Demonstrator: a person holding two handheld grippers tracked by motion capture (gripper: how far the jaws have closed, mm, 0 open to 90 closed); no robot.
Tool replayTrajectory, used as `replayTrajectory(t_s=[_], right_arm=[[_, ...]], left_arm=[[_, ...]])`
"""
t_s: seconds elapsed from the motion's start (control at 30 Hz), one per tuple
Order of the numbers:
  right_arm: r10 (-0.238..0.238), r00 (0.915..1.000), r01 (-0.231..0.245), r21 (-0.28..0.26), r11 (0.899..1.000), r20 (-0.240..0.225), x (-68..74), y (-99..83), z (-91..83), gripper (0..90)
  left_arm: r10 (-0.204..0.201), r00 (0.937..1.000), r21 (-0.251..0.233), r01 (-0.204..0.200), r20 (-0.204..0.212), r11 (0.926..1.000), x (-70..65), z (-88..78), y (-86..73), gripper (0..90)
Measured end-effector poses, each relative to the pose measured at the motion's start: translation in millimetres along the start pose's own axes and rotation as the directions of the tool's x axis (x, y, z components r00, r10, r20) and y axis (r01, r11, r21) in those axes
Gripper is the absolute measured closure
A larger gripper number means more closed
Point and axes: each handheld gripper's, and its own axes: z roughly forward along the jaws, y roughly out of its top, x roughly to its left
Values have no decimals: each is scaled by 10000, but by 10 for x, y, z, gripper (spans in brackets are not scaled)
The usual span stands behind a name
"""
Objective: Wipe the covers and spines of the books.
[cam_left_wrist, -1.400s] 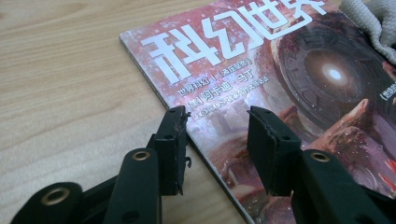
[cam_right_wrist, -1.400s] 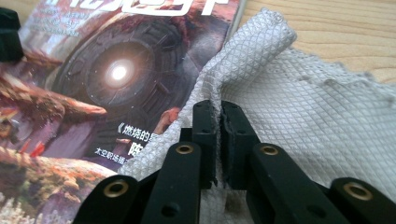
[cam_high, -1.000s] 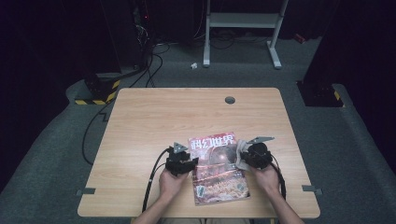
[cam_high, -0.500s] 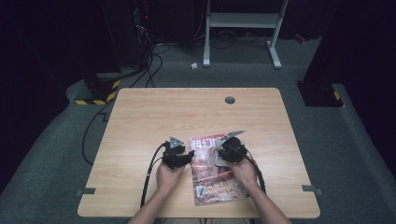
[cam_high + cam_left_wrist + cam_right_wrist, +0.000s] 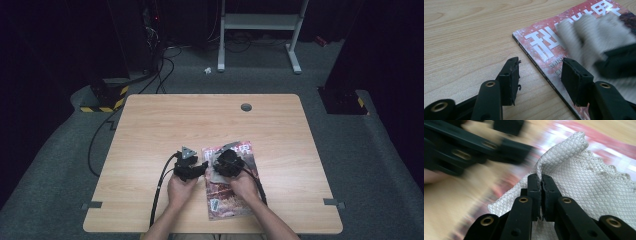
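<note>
The cloth (image 5: 584, 185) is off-white with a fine diamond weave and a scalloped edge. The magazine (image 5: 541, 47) has a red, mottled cover with large white characters. Both tools, left (image 5: 540, 75) and right (image 5: 541, 195), are black. The surface (image 5: 210, 120) is pale wood grain.

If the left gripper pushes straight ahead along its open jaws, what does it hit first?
Most likely the magazine: the left gripper straddles its near edge, one jaw over the cover, one over the table. The white cloth lies further on; depth is unclear.
</note>
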Motion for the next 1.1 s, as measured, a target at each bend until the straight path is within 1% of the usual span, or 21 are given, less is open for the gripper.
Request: replayTrajectory(t_s=[0.1, 0.17, 0.2, 0.23, 0.3, 0.33, 0.4, 0.43, 0.47, 0.5, 0.6, 0.63, 0.73, 0.8, 0.83, 0.87, 0.9, 0.97, 1.0, 1.03, 1.1], right_arm=[[531, 9961, -529, -48, 9986, 701, -291, -155, -158, 859], [1109, 9877, -1103, -111, 9938, 1103, -505, -281, -279, 859], [1455, 9823, -1437, -231, 9893, 1181, -624, -356, -351, 860], [1661, 9781, -1639, -278, 9861, 1256, -694, -406, -400, 860], [1641, 9740, -1609, -330, 9864, 1562, -751, -467, -450, 860], [1733, 9721, -1697, -360, 9848, 1579, -748, -478, -456, 860], [1465, 9694, -1436, -288, 9892, 1971, -680, -456, -434, 859], [1374, 9721, -1357, -219, 9905, 1900, -635, -433, -412, 859], [1227, 9782, -1212, -192, 9924, 1678, -572, -396, -374, 859], [1177, 9807, -1169, -142, 9930, 1564, -520, -370, -349, 859], [657, 9918, -645, -141, 9978, 1098, -311, -244, -219, 859], [589, 9936, -576, -164, 9982, 962, -256, -210, -183, 859], [244, 9992, -239, -173, 9996, 318, -35, -75, -47, 859], [-37, 9999, 39, -179, 9998, 123, 58, -24, 7, 859], [19, 10000, -18, -147, 9999, 66, 115, -2, 27, 858], [-209, 9998, 210, -182, 9996, 61, 118, 7, 37, 859], [-216, 9998, 217, -182, 9996, 37, 117, 8, 38, 859], [55, 9997, -60, -200, 9998, -257, 61, -4, 29, 858], [66, 9999, -68, -179, 9998, -153, 25, -13, 16, 857], [62, 9999, -59, -222, 9997, 114, -11, -28, -1, 856], [263, 9984, -251, -244, 9994, 500, -109, -73, -50, 856]], left_arm=[[15, 10000, -3, -15, 14, 10000, -3, 2, 0, 487], [38, 10000, -7, -38, 40, 10000, -4, 3, 0, 485], [68, 10000, 0, -68, 63, 10000, -5, 3, 0, 474], [92, 9999, 2, -92, 73, 10000, -6, 4, 1, 465], [76, 9999, -4, -76, 78, 10000, -6, 4, 1, 463], [78, 9999, -4, -78, 73, 10000, -6, 4, 1, 463], [129, 9999, 8, -129, 43, 9999, -8, 5, 2, 462], [136, 9999, 7, -136, 33, 9999, -11, 5, 2, 461], [123, 9999, 7, -123, 33, 9999, -12, 5, 1, 461], [137, 9999, 14, -137, 22, 9999, -13, 5, 1, 460], [136, 9999, 11, -136, 5, 9999, -14, 5, 1, 459], [132, 9999, 13, -132, -1, 9999, -14, 5, 1, 458], [142, 9999, 24, -142, 17, 9999, -10, 4, 2, 456], [125, 9999, 20, -125, 16, 9999, -10, 3, 1, 456], [105, 9999, 20, -105, 22, 9999, -10, 4, 1, 456], [84, 10000, 12, -84, 37, 10000, -8, 4, 1, 456], [78, 10000, 14, -79, 44, 10000, -7, 4, 1, 457], [97, 9999, 17, -97, 23, 10000, -9, 5, 2, 457], [103, 9999, 19, -103, 17, 9999, -10, 5, 2, 458], [124, 9999, 21, -124, 1, 9999, -10, 5, 2, 457], [120, 9999, 12, -120, 2, 9999, -13, 6, 1, 458]])
